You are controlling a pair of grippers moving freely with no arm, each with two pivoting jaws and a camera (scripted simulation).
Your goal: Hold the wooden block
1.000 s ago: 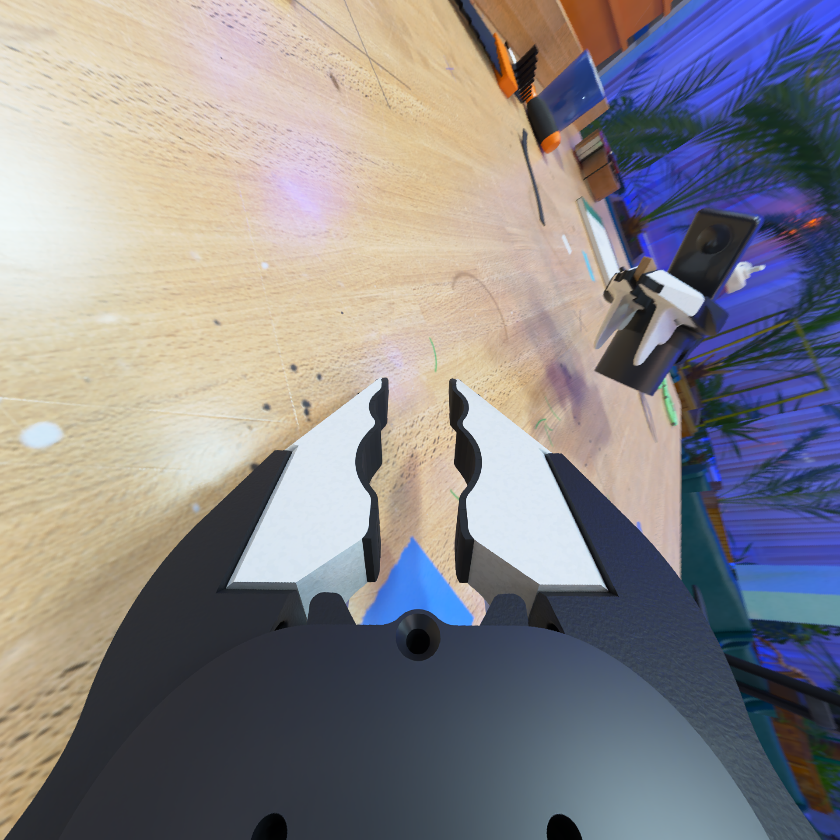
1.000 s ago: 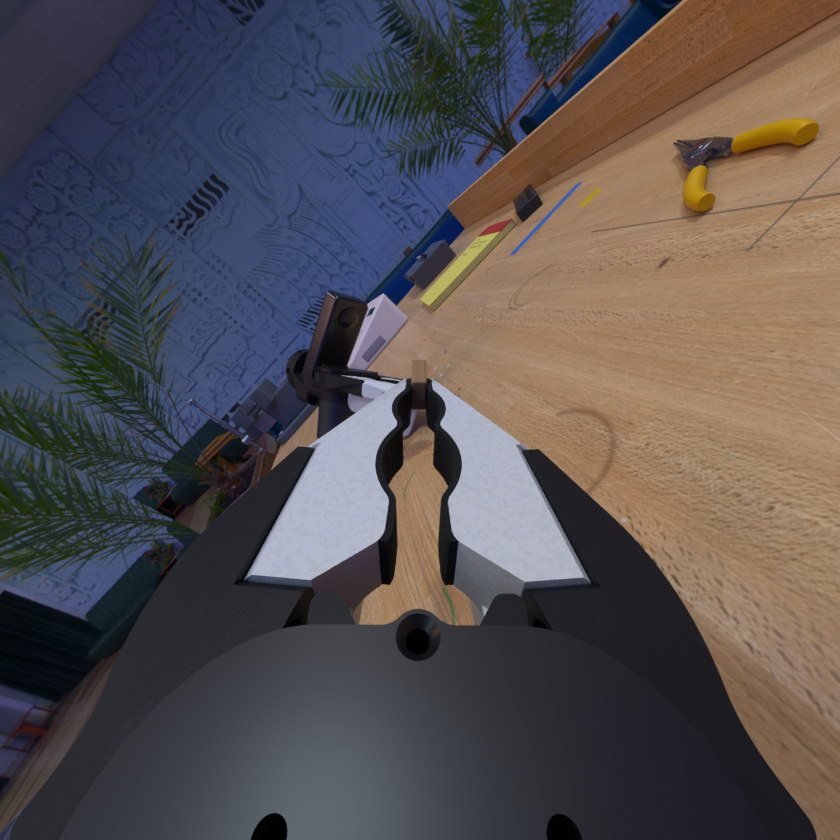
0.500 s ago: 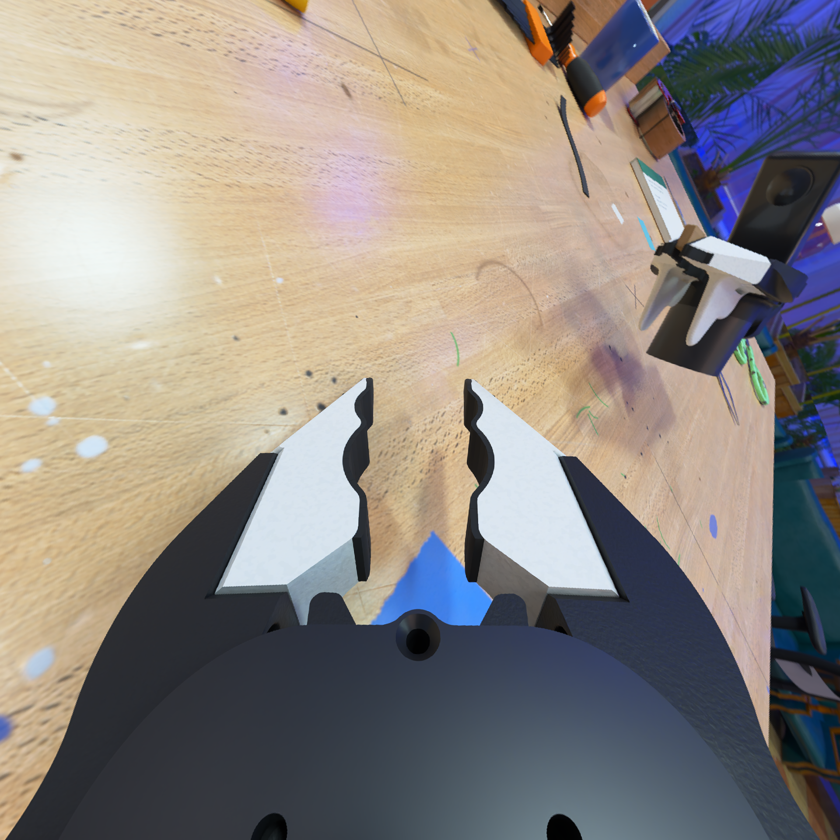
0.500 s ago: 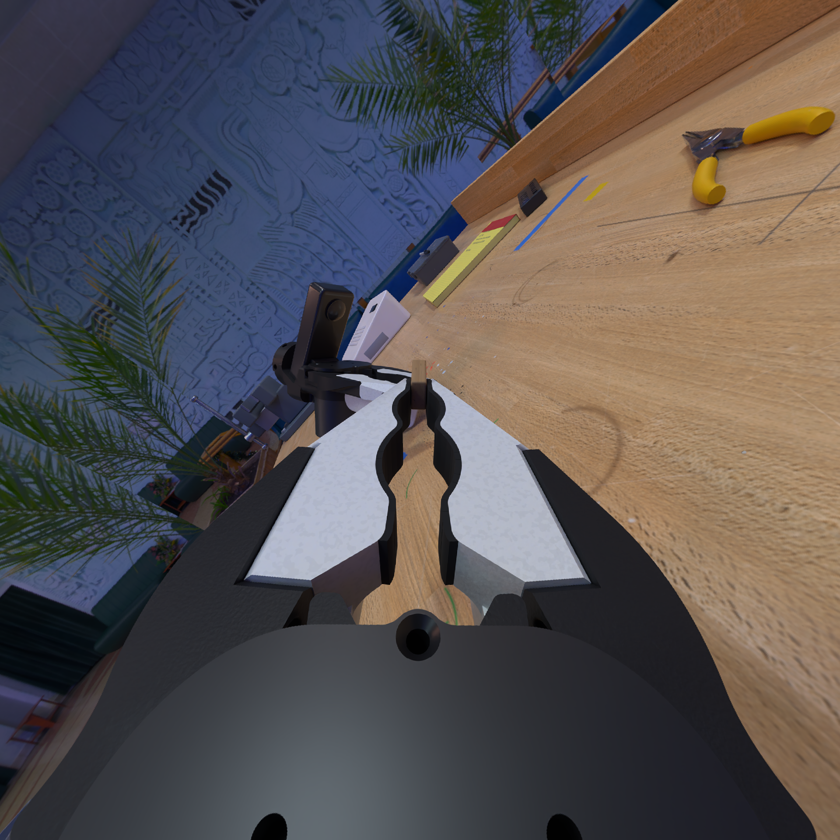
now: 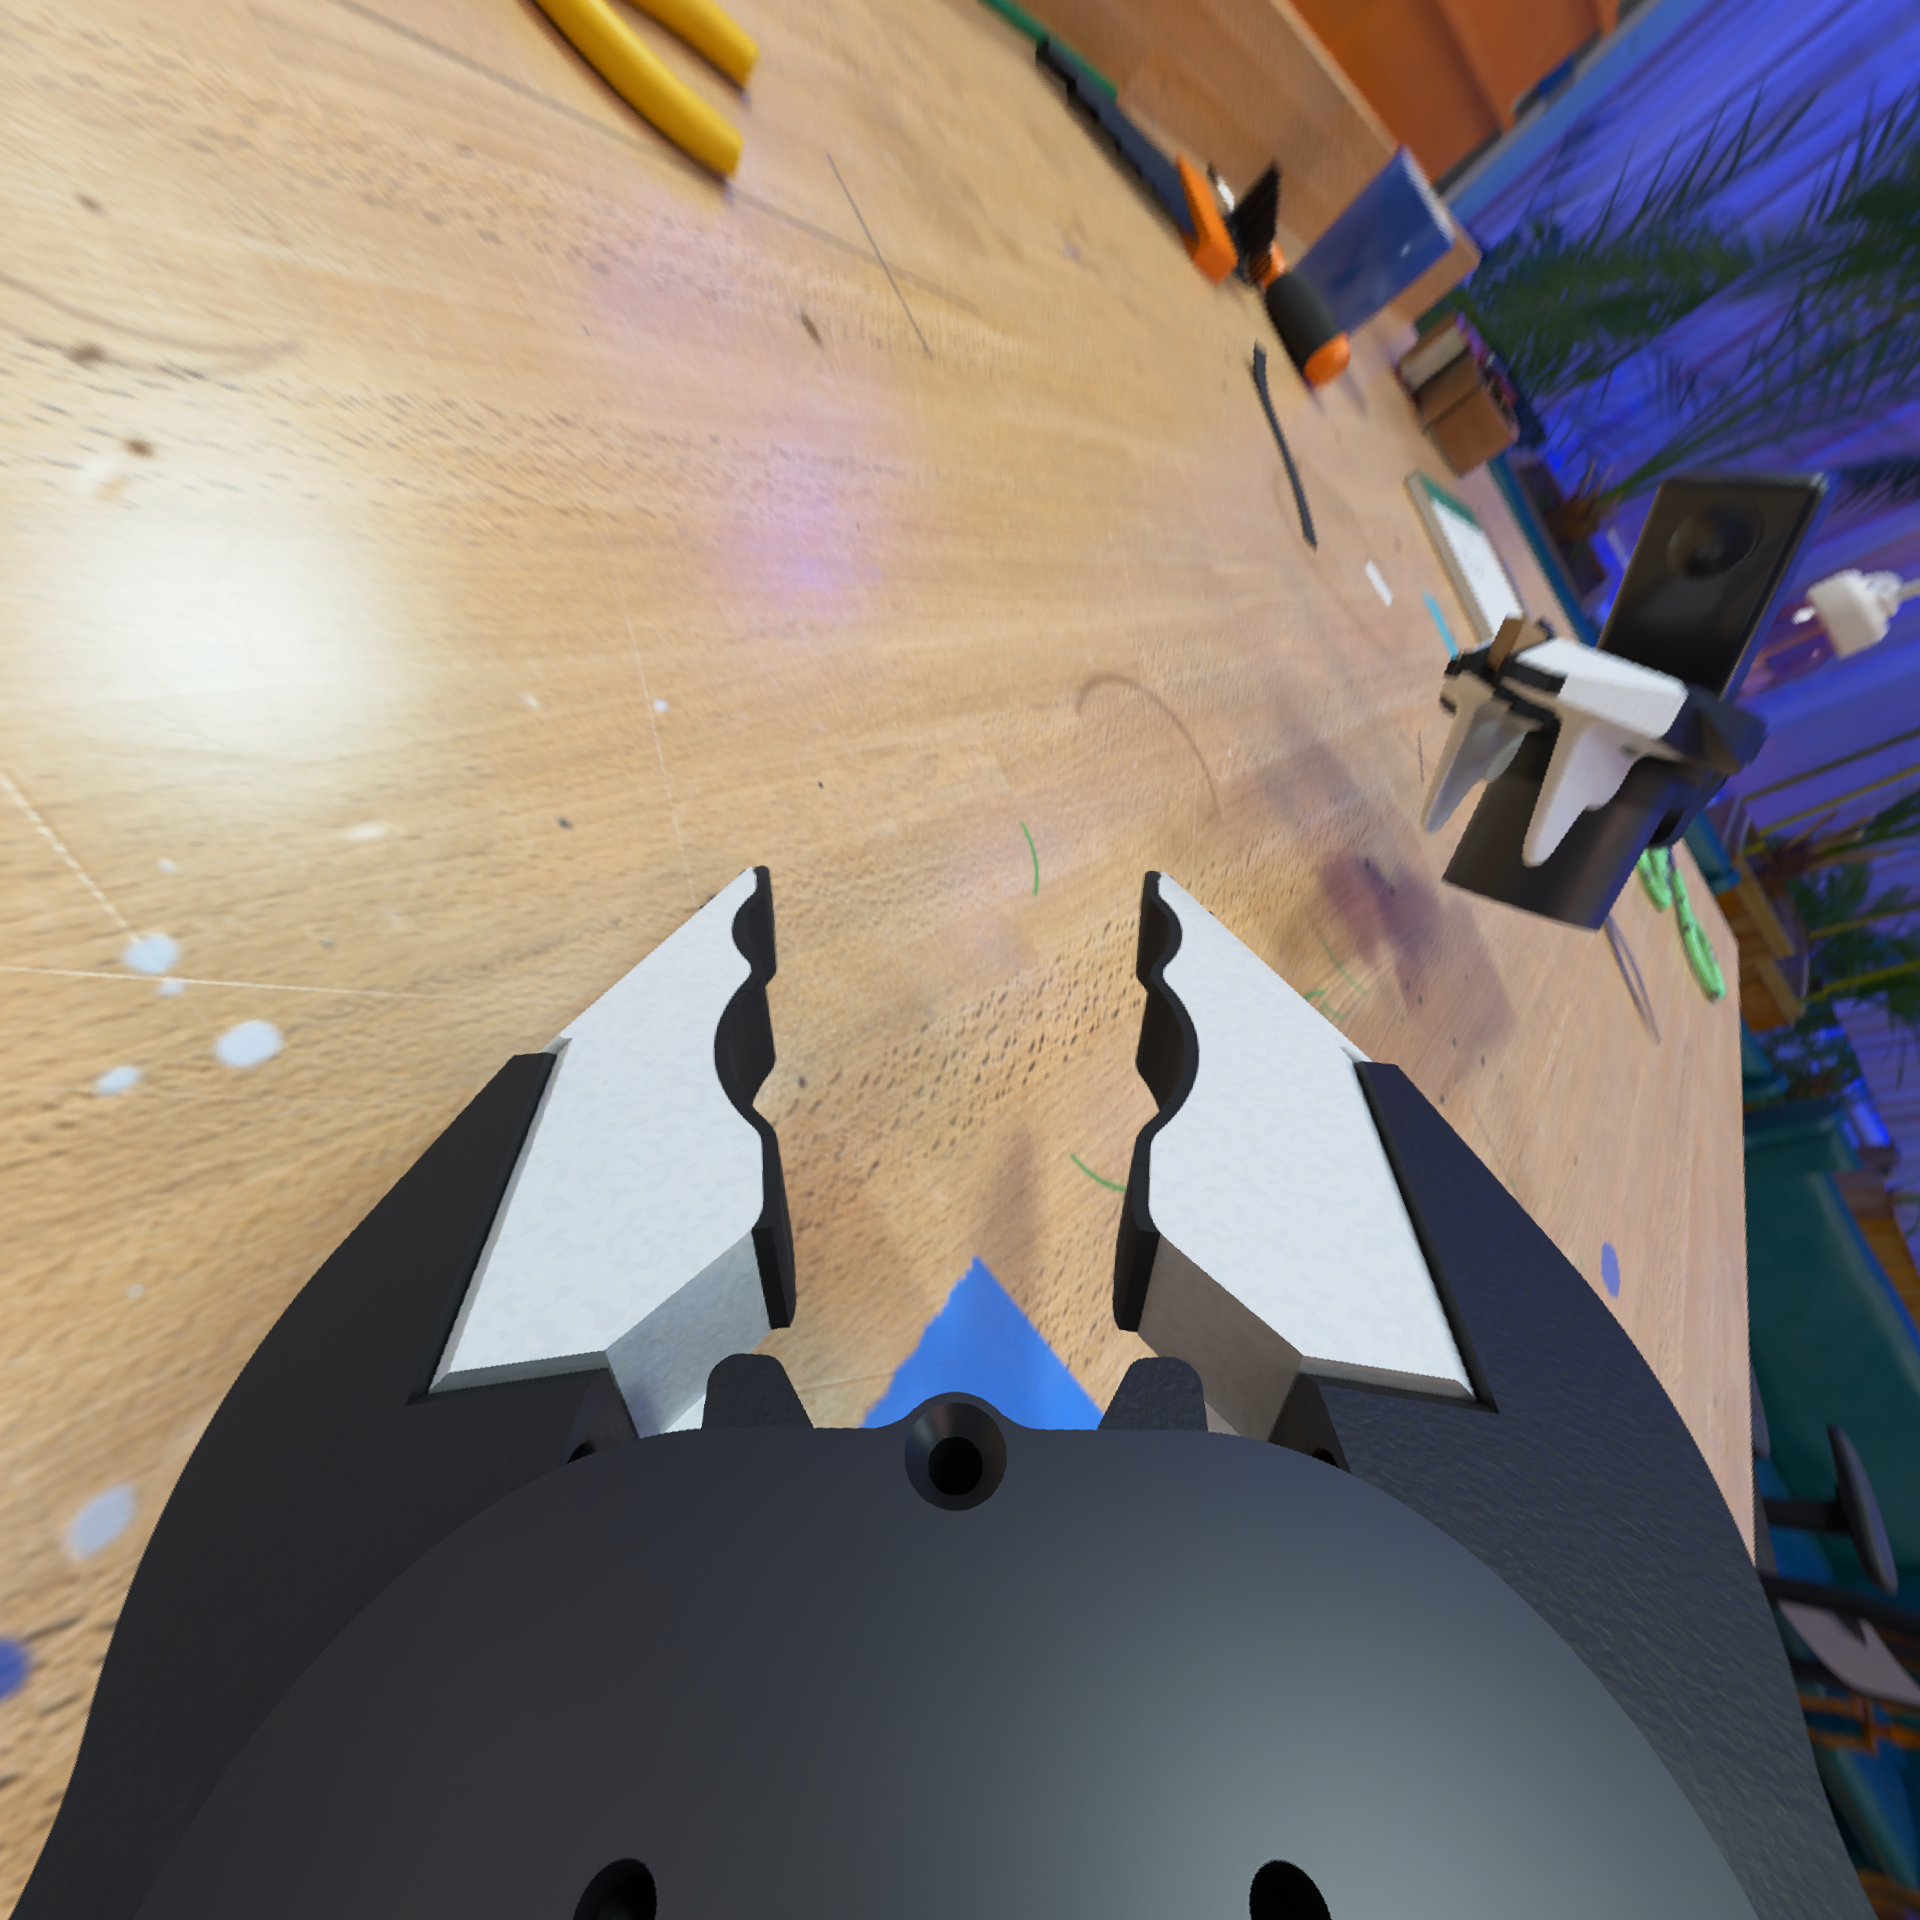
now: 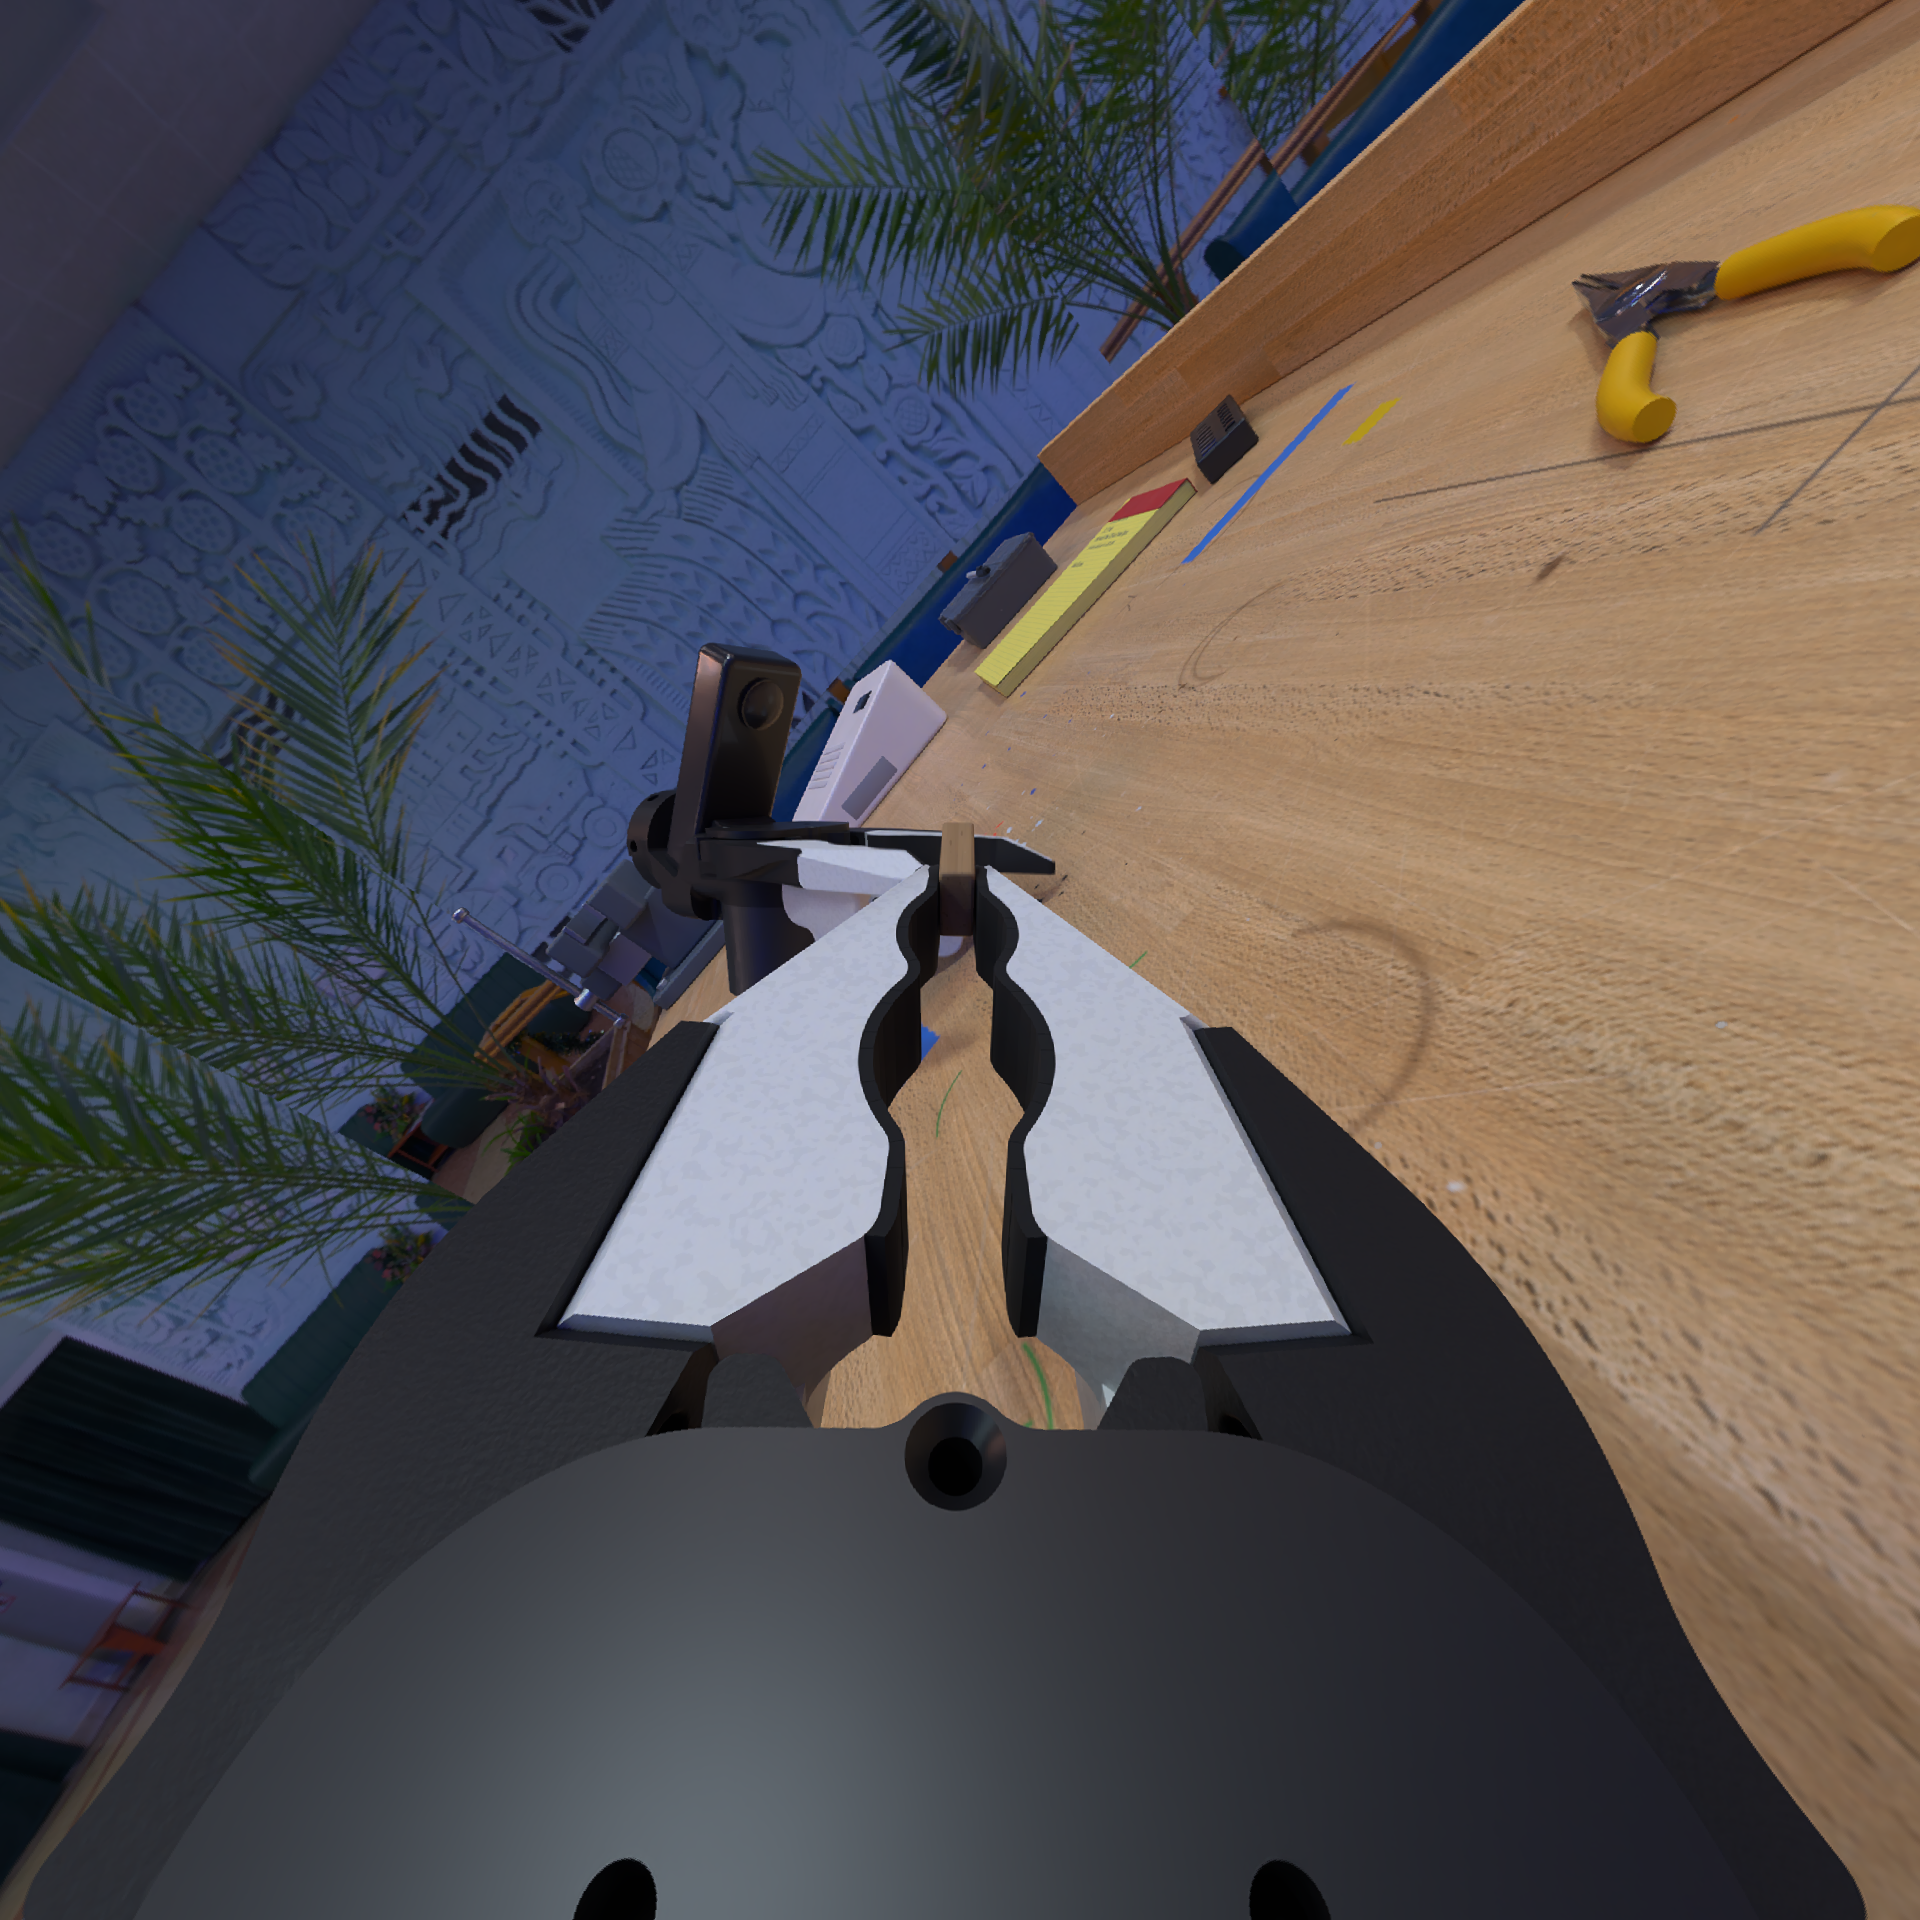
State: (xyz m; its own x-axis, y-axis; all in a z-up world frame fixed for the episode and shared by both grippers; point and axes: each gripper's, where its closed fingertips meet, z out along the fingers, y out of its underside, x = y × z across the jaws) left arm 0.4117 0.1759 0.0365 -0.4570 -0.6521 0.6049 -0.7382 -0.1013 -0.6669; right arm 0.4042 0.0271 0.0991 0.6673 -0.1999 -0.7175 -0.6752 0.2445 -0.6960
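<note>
The wooden block (image 6: 957, 878) is a small thin tan piece pinched between the tips of my right gripper (image 6: 957, 904), which is shut on it above the wooden table (image 6: 1558, 935). In the left wrist view the right gripper (image 5: 1481, 681) hangs at the right with the block (image 5: 1507, 649) sticking out of its tips. My left gripper (image 5: 956, 914) is open and empty, low over the table (image 5: 520, 520). It also shows beyond the block in the right wrist view (image 6: 883, 857), lying close behind it.
Yellow-handled pliers (image 6: 1714, 301) lie far on the table, also in the left wrist view (image 5: 665, 73). A yellow pad (image 6: 1091, 582), small dark boxes (image 6: 1224, 436) and a white box (image 6: 862, 758) line one edge. Orange-black tools (image 5: 1262, 270) and a blue patch (image 5: 982, 1351) lie elsewhere.
My left gripper's jaws have opened wider, and its view has shifted so the pliers come into sight. The right gripper stays shut on the block, nearly still.
</note>
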